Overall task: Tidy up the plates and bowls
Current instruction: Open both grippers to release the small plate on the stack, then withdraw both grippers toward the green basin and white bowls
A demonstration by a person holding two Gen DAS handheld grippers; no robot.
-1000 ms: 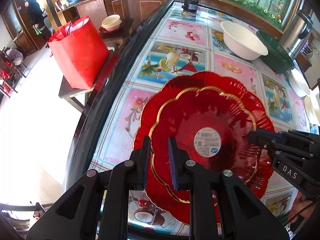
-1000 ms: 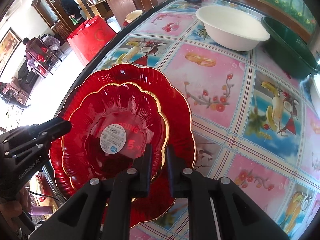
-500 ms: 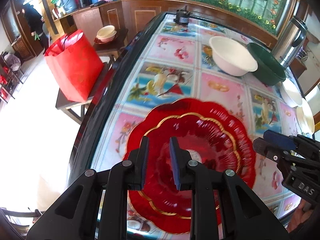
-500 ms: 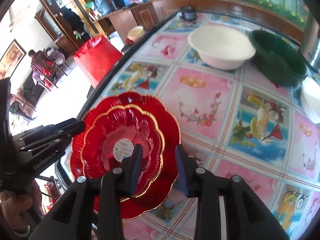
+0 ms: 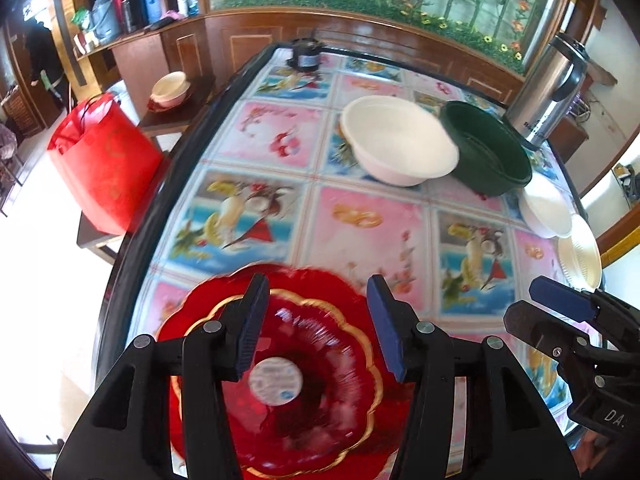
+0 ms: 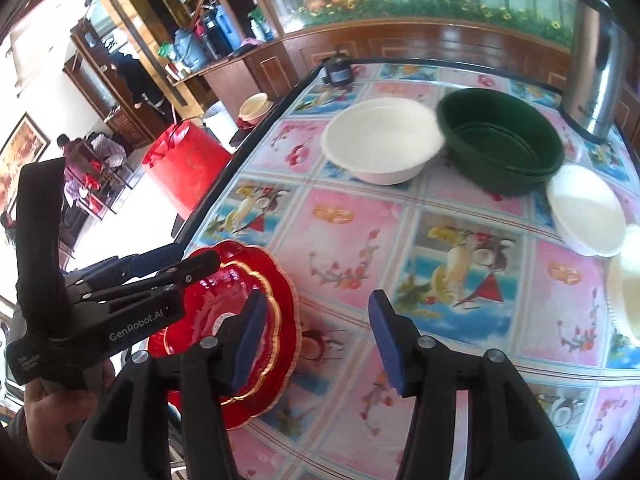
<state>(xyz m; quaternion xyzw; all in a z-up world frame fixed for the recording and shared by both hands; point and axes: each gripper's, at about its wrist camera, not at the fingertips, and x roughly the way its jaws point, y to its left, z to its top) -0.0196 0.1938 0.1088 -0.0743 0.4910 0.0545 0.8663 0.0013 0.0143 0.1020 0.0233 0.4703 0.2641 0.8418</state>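
A small gold-rimmed red plate (image 5: 320, 400) with a round white sticker lies stacked on a larger red plate (image 5: 192, 304) at the table's near left corner. My left gripper (image 5: 318, 320) hovers above the stack, jaws opening, nothing between them. My right gripper (image 6: 318, 336) is just right of the red stack (image 6: 276, 280), above the tablecloth; its jaws are opening too, with nothing between them. Each gripper shows in the other's view: the right gripper (image 5: 528, 304), the left gripper (image 6: 196, 254). Farther back stand a white bowl (image 5: 400, 148) and a dark green basin (image 5: 488, 152).
A smaller white bowl (image 6: 584, 212) and a white plate (image 6: 628, 280) sit at the right edge. A steel thermos (image 5: 548, 92) stands at the back right. A red bag (image 5: 104, 168) rests on a stool off the table's left edge. A hand (image 6: 48, 400) holds the left gripper.
Both grippers, shut a second ago low over the red plates, have opened and drawn back and up. The plates stay stacked on the table and look smaller now.
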